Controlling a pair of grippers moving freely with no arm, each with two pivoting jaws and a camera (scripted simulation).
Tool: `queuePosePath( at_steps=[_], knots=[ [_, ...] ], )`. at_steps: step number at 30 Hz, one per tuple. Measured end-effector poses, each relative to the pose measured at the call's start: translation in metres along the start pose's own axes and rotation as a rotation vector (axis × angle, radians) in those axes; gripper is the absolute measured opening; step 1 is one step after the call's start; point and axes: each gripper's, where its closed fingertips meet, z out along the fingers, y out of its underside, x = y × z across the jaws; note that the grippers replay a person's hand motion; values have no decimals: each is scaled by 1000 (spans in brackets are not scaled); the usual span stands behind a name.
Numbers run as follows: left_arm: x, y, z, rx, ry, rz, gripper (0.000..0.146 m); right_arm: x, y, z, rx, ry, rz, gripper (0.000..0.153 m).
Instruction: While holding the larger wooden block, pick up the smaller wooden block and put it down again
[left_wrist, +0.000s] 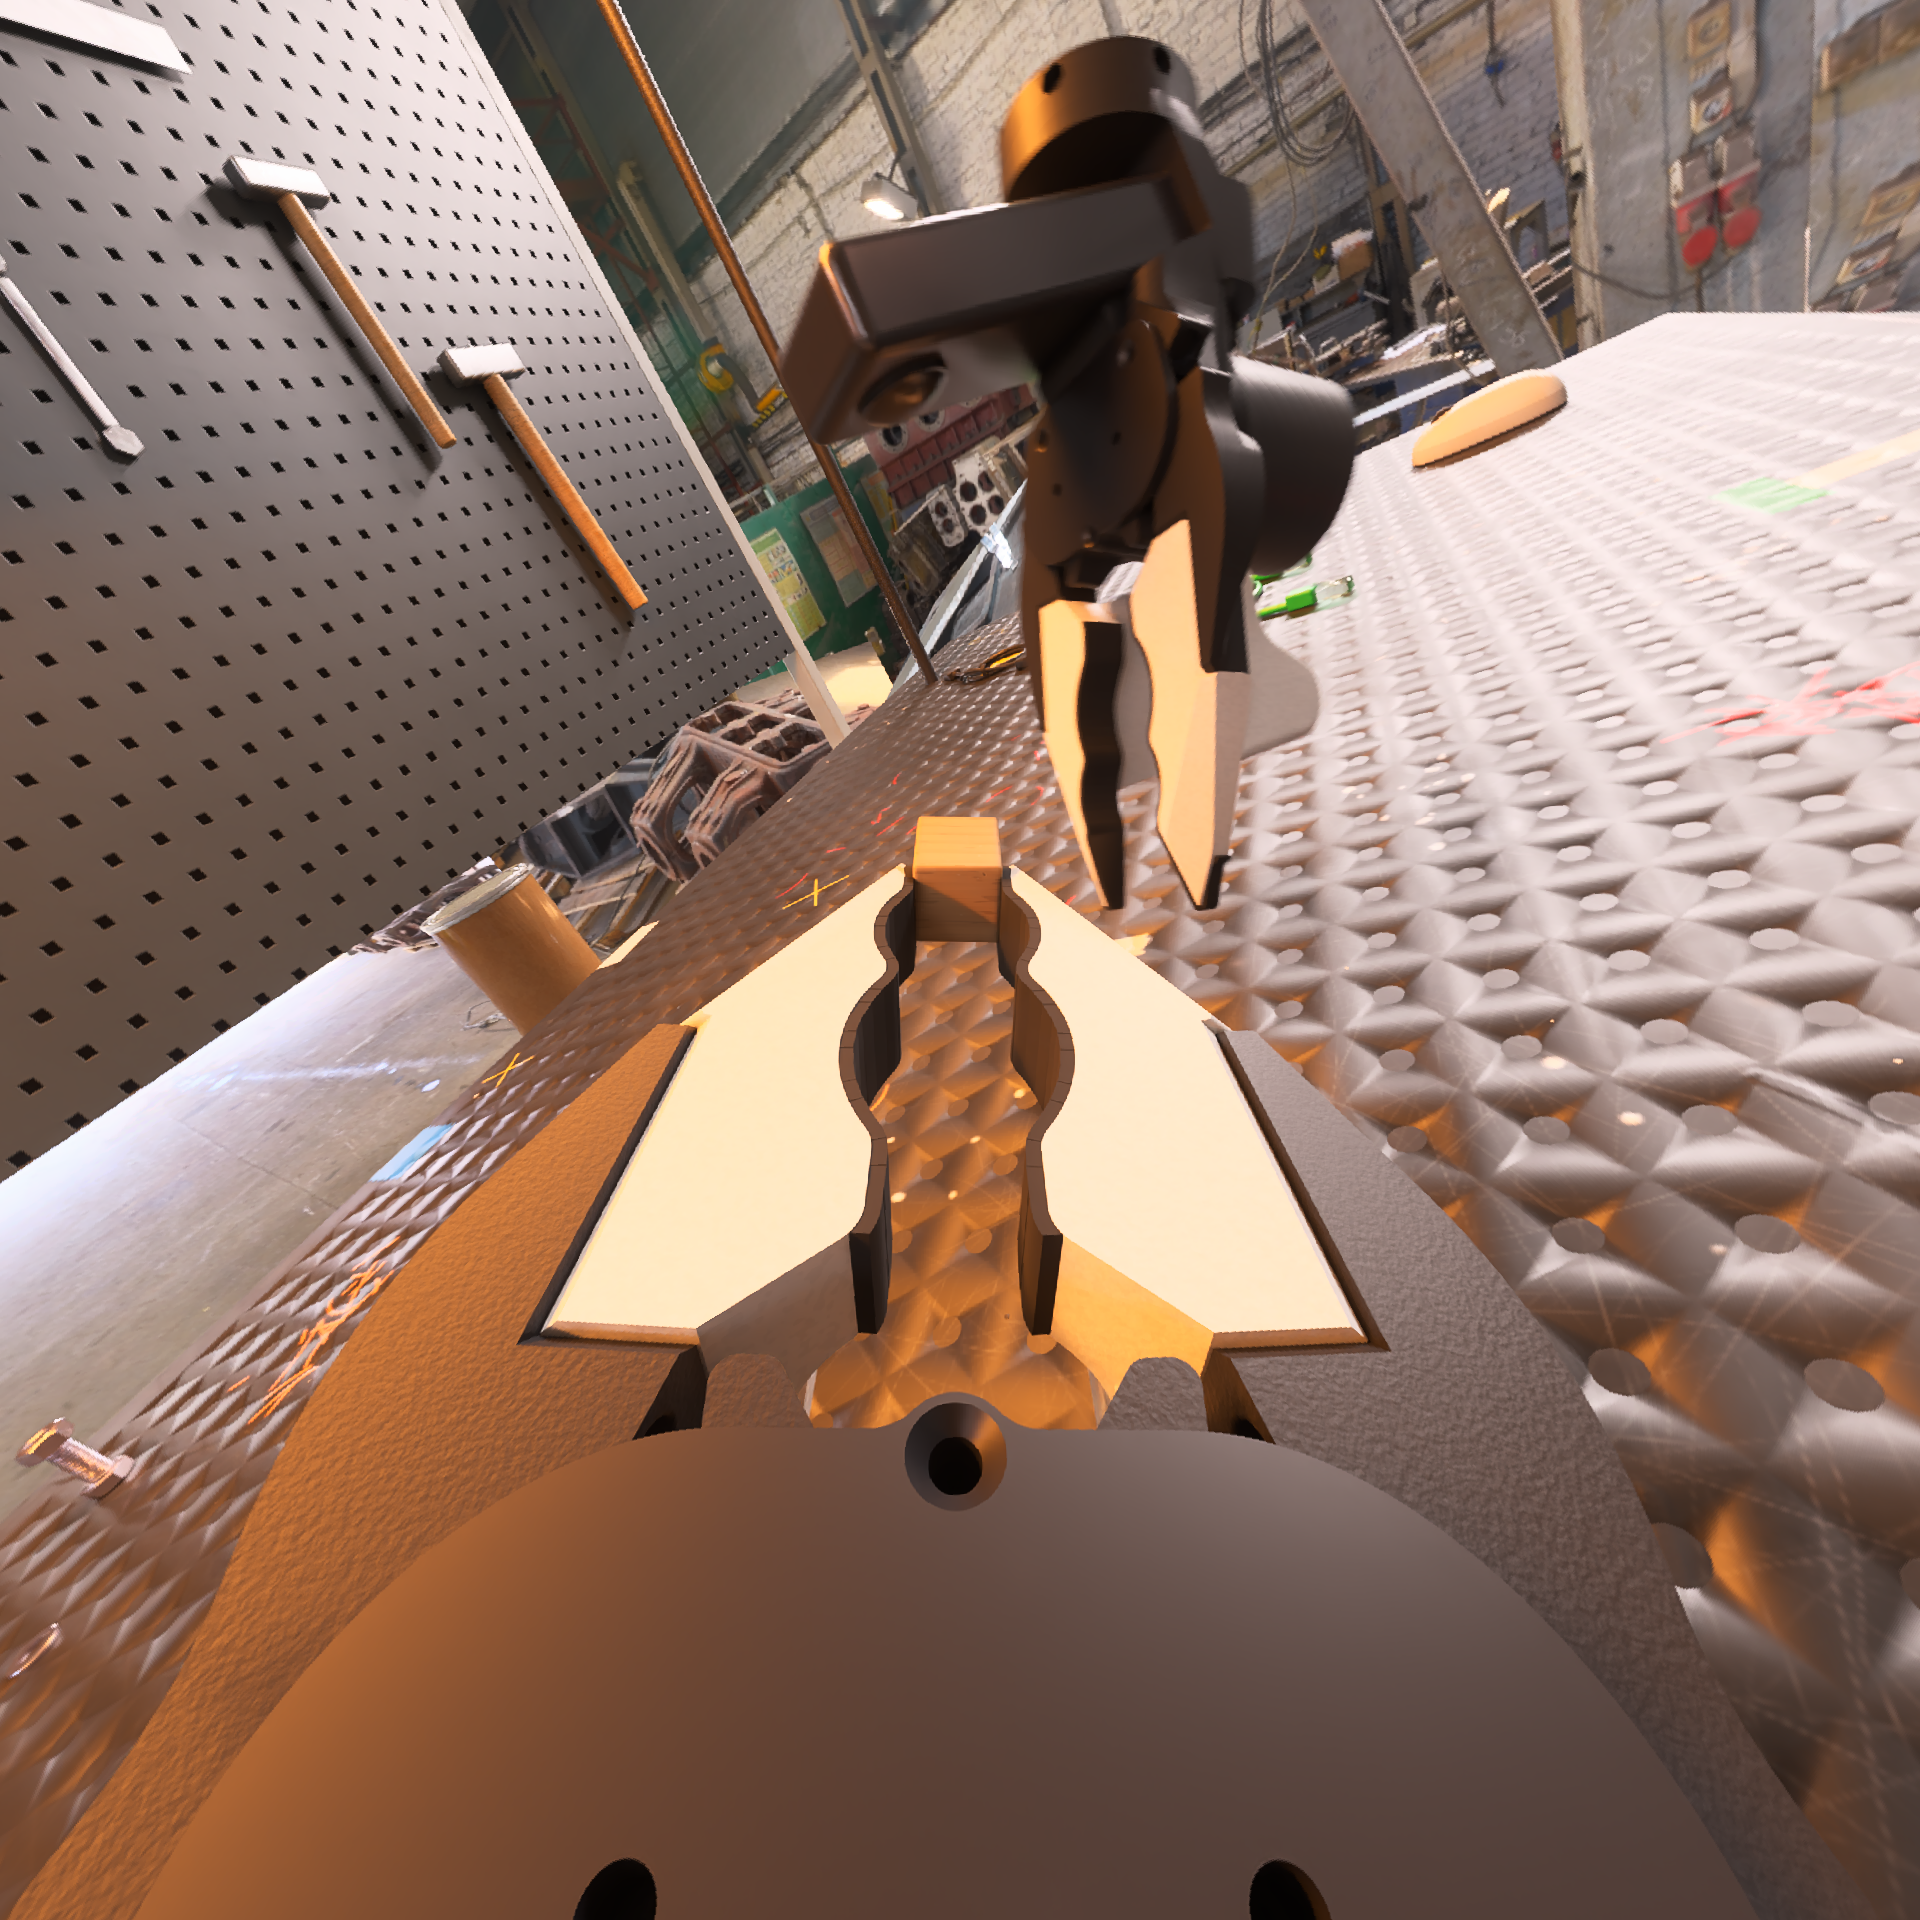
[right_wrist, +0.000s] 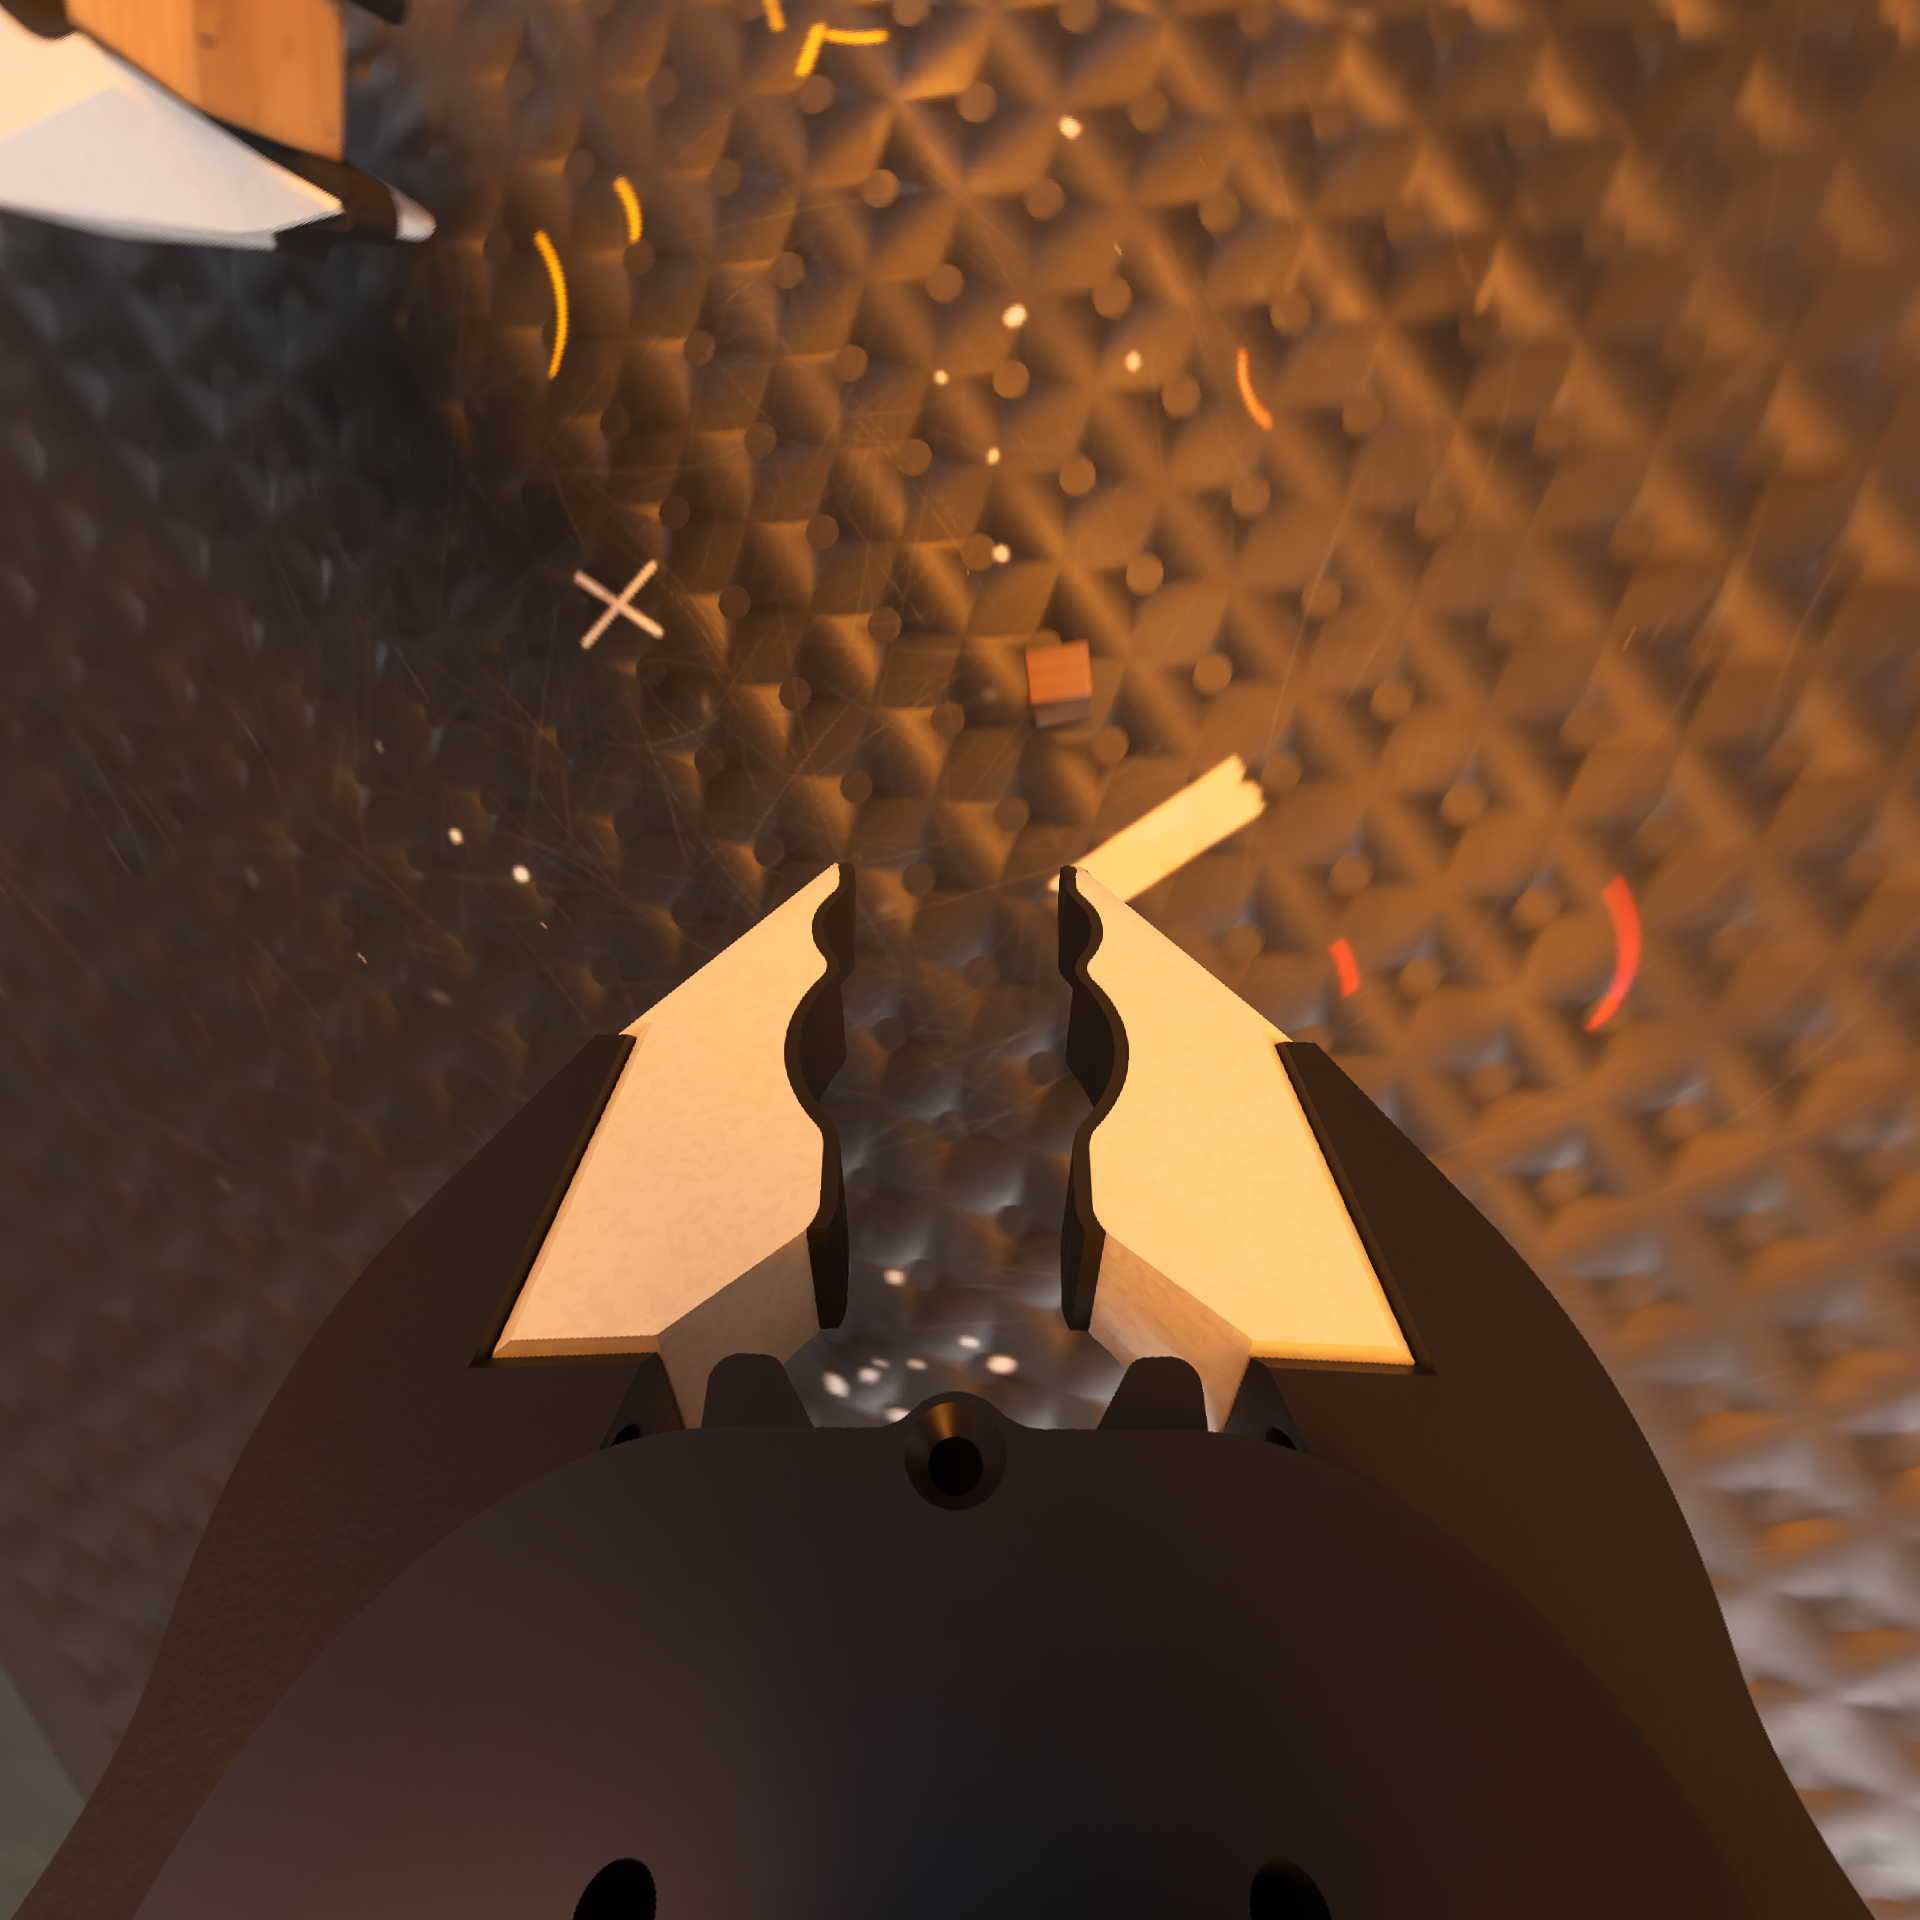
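Note:
My left gripper (left_wrist: 956, 894) is shut on the larger wooden block (left_wrist: 956, 878), a light wood cuboid held at the fingertips above the table. That block also shows at the top left of the right wrist view (right_wrist: 239, 62), between the left gripper's white fingers (right_wrist: 156, 177). The smaller wooden block (right_wrist: 1058, 677) is a tiny cube lying on the patterned metal table (right_wrist: 1455, 520), ahead of and below my right gripper (right_wrist: 956, 883). The right gripper is open and empty, pointing down at the table; it shows in the left wrist view (left_wrist: 1153, 894) just right of the held block.
A dark pegboard (left_wrist: 260, 623) with hammers (left_wrist: 343, 291) stands at the left. A cylindrical can (left_wrist: 514, 945) sits near the table's left edge, a bolt (left_wrist: 78, 1455) lower left, a round wooden disc (left_wrist: 1491, 416) far right. A pale tape strip (right_wrist: 1184, 826) lies near the small block.

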Motion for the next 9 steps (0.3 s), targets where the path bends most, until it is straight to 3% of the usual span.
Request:
queuePosePath(
  at_steps=[4,9],
  knots=[
    [1,2,0,-15,-10,24,14,-7,3,8,129,5,233,43],
    [-1,2,0,-17,-20,23,14,-4,-8,16,216,85,232,22]
  ],
)
